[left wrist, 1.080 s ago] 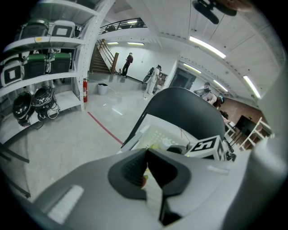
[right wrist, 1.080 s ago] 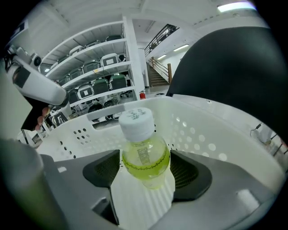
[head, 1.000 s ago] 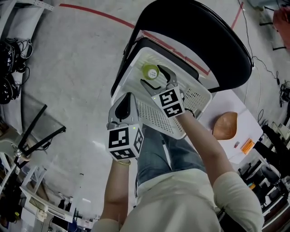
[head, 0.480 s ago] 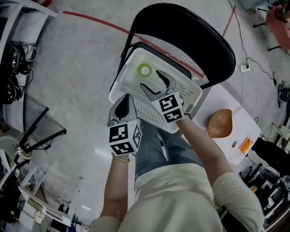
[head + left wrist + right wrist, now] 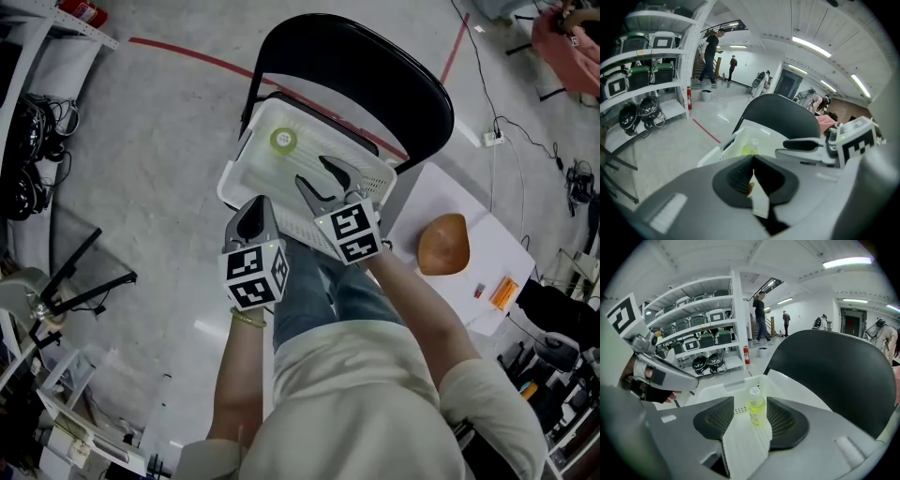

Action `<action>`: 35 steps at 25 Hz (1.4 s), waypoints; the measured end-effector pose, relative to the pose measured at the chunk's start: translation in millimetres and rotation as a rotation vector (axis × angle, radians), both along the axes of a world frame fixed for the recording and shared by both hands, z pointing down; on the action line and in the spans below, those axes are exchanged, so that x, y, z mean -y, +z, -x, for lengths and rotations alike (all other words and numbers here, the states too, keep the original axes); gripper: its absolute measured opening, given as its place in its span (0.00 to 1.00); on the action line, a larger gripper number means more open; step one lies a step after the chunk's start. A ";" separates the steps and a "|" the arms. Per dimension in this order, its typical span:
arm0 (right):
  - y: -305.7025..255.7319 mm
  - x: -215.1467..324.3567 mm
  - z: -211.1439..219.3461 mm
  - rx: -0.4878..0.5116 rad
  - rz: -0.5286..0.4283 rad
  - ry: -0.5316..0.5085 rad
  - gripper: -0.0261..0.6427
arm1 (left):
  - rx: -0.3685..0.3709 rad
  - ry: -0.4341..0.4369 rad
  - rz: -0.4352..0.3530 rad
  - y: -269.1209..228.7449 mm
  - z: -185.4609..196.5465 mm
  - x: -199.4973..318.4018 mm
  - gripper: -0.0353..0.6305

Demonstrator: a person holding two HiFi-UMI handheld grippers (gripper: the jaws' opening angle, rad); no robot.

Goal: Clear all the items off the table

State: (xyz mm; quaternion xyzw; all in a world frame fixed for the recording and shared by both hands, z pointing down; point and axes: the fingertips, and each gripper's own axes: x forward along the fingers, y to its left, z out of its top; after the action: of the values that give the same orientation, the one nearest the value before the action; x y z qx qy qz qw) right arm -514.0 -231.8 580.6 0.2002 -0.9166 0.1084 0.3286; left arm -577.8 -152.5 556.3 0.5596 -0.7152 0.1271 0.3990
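A: Grey concrete floor (image 5: 159, 141) with a red line (image 5: 187, 54) painted across it, and a black chair (image 5: 356, 66) standing on it. What is on the seat?

B: A white basket (image 5: 262, 178) with perforated walls. In it stands a bottle (image 5: 283, 141) of yellow-green liquid with a white cap, upright near the far left corner.

A: And the grippers?

B: Side by side at the near side of the basket. The left gripper (image 5: 257, 208) is at the basket's near edge, its fingers pressed together with nothing between them. The right gripper (image 5: 314, 173) hangs over the basket's inside with its fingers (image 5: 787, 423) spread. They have just been closing in, yet they pinch nothing. In the right gripper view the bottle shows in the gap between them, but it stands farther off in the basket, apart from both pads.

A: What about the counter?

B: White counter (image 5: 487, 248) to the right of the chair, just beside the person's right arm. A brown bowl-shaped thing (image 5: 442, 246) lies on it, and nearer the edge there is a small orange item (image 5: 503, 292) — too small to tell what it is.

A: Anything behind?

B: Metal shelves (image 5: 693, 319) along a wall, with helmets (image 5: 705, 363) on a low shelf, and a person (image 5: 761, 317) walking farther down the hall.
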 end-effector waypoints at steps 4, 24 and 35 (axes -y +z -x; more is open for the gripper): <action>-19.8 -3.2 -18.1 0.005 -0.006 0.044 0.30 | -0.003 0.021 0.005 -7.5 -10.3 -4.4 0.07; -95.8 -10.5 -67.4 0.057 -0.041 0.179 0.04 | 0.019 0.226 -0.005 -48.9 -56.9 9.5 0.06; -118.9 -16.9 -100.6 0.063 -0.017 0.257 0.04 | 0.024 0.370 -0.010 -69.8 -88.4 18.3 0.06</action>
State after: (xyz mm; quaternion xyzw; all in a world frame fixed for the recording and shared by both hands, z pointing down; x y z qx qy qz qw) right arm -413.3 -214.9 461.7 0.3152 -0.8942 0.1480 0.2813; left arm -489.3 -170.8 486.5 0.6821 -0.6055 0.2012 0.3574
